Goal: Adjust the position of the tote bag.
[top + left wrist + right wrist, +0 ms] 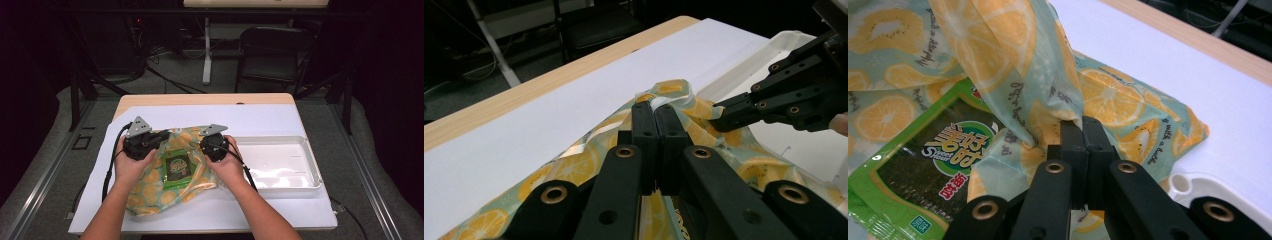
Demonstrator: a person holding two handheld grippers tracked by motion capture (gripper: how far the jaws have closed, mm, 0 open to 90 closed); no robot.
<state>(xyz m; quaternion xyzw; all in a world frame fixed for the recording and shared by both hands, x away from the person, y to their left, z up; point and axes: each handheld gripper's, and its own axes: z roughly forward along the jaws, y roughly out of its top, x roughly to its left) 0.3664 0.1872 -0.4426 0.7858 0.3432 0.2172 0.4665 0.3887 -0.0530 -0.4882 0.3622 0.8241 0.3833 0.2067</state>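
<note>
A pale green bag printed with orange slices (150,187) lies on the white sheet, its mouth toward the far side. A green seaweed snack packet (178,169) lies on it between my hands. My left gripper (165,134) is shut on the bag's far rim (663,96) in the left gripper view. My right gripper (196,142) is shut on another fold of the bag (1058,112) and lifts it beside the snack packet (923,160). The right gripper's jaws (729,114) come in from the right in the left gripper view.
A white plastic tray (312,162) sits to the right of the bag, its corner (1193,187) close under my right gripper. A white paper sheet (260,120) covers the wooden table (200,99). A dark folding chair (275,50) stands beyond the table.
</note>
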